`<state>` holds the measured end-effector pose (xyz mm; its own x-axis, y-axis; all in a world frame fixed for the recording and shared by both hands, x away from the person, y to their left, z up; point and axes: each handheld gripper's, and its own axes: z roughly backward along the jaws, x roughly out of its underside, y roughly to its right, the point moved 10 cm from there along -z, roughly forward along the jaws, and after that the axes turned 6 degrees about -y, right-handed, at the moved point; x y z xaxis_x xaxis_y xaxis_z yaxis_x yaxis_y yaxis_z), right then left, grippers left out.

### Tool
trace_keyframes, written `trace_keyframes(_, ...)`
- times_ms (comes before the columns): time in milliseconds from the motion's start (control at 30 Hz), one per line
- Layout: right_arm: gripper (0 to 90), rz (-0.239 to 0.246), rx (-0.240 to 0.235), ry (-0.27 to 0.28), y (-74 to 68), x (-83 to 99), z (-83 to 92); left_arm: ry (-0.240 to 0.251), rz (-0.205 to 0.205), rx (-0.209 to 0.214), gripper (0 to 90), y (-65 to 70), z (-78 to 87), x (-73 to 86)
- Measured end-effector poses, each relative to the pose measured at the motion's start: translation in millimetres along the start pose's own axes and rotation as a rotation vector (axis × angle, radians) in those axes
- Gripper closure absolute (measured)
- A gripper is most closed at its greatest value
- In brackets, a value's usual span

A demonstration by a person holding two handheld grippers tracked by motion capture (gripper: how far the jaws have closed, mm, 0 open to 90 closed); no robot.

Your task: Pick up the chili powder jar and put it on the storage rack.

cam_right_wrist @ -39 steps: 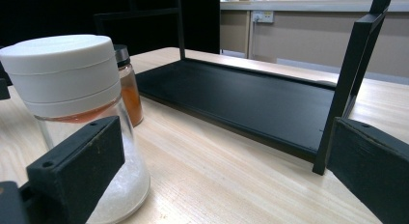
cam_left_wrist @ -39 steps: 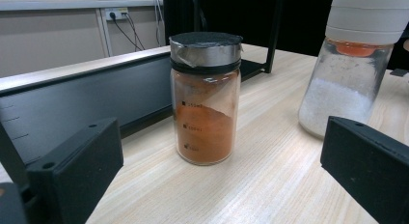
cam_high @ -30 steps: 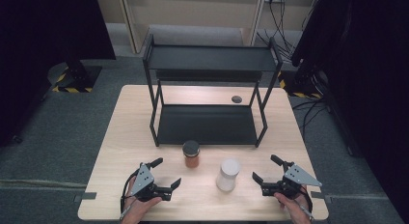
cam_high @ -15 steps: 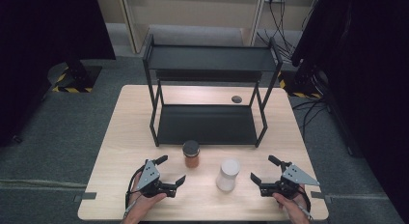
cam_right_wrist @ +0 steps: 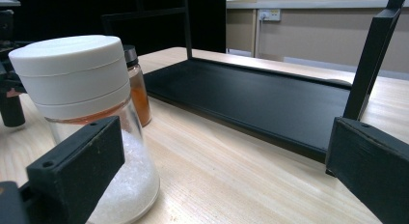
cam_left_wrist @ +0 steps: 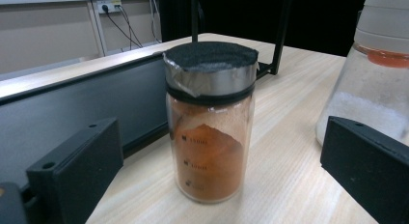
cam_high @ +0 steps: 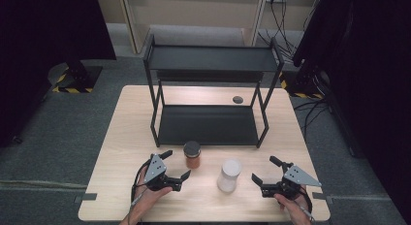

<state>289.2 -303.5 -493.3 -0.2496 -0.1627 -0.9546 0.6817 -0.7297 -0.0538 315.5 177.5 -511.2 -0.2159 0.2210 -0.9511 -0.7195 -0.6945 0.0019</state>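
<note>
A glass spice jar (cam_high: pixel 192 154) with a black lid and orange powder stands on the table in front of the rack. To its right stands a white-lidded jar (cam_high: pixel 229 175) of white grains. My left gripper (cam_high: pixel 176 164) is open just left of the spice jar. In the left gripper view the spice jar (cam_left_wrist: pixel 210 127) stands upright between and just beyond the wide-apart jaws. My right gripper (cam_high: pixel 264 169) is open to the right of the white-lidded jar (cam_right_wrist: pixel 82 113), which sits by its left jaw.
A black two-tier metal rack (cam_high: pixel 208 123) takes up the middle and back of the wooden table (cam_high: pixel 121 137). A small dark disc (cam_high: pixel 237 99) lies behind the rack. The rack's lower tray (cam_right_wrist: pixel 255 98) stretches ahead of my right gripper.
My left gripper has moved forward and to the right, closer to the spice jar. My right gripper has edged slightly left toward the white-lidded jar. Both jars stand where they were.
</note>
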Motion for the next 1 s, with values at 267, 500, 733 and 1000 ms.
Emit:
trace_keyframes(267, 0.3, -0.001, -0.003, -0.001, -0.8, 0.2, -0.4, -0.006, -0.001, -0.002, 0.6, -1.3, -10.4, -1.5)
trace_keyframes(500, 0.3, 0.0, -0.004, -0.003, -1.1, 0.4, -1.1, -0.016, -0.004, 0.001, 0.6, -2.8, -17.1, -3.5)
trace_keyframes(733, 0.3, -0.001, -0.003, -0.001, -0.9, 0.1, -0.3, -0.015, -0.013, 0.008, 0.8, -1.2, -24.6, -9.3)
trace_keyframes(1000, 0.3, -0.002, -0.002, 0.001, -0.9, -0.3, 0.3, -0.021, -0.014, 0.014, 0.9, 0.4, -35.6, -13.1)
